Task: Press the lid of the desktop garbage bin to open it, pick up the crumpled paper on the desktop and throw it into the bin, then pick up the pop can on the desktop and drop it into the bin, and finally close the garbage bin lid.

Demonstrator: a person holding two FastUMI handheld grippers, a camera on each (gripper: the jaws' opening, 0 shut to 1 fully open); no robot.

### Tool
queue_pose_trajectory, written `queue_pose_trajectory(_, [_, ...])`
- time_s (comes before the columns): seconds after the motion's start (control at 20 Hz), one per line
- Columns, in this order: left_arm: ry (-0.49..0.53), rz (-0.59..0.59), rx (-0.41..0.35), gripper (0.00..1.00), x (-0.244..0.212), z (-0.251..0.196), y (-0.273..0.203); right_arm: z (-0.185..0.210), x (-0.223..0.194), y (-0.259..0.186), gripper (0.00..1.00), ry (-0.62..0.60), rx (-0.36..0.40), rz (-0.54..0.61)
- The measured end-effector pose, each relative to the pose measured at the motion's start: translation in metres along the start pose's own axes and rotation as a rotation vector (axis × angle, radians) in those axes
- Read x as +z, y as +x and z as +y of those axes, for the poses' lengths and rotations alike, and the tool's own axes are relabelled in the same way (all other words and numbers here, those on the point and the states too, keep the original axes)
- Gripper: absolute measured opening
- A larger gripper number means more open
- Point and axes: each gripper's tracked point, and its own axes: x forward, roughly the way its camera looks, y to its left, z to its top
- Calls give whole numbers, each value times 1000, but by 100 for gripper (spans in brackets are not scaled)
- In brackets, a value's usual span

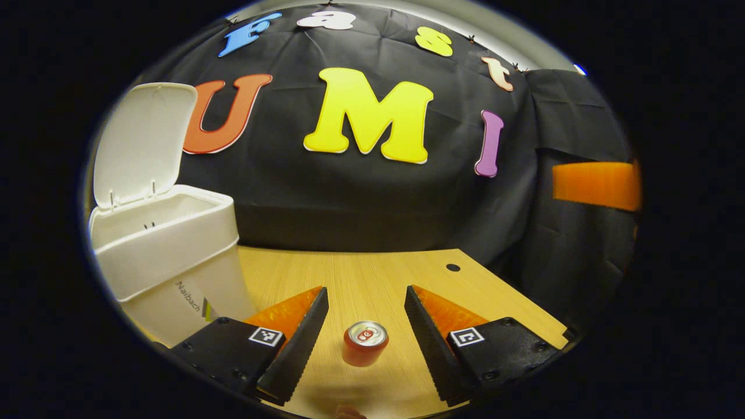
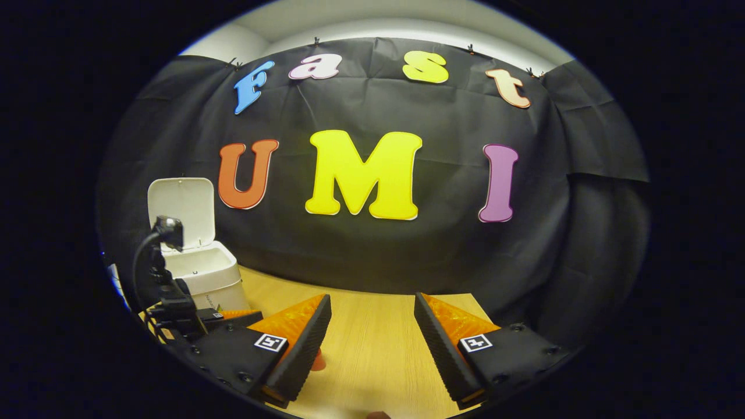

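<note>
Red can with a silver top; white bin and lid; pale wood-grain desk.

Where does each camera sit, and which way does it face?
Left gripper view: rides the left claw, facing the wall over the table; own open fingers flank the can.
Right gripper view: rides the right claw, facing the wall; own open fingers, the left claw at its left.
Both show the bin, lid up.

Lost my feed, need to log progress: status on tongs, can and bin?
Left tongs open, straddling upright pop can, not touching. Right tongs open, empty. Bin lid up. Desk path to bin unobstructed.
</note>
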Motion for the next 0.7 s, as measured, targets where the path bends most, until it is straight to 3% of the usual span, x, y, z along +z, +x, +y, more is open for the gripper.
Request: queue_pose_trajectory(0.7, [-39, 161, 9, 89, -94, 9, 76, -12, -20, -3, 92, -5, -67, 75])
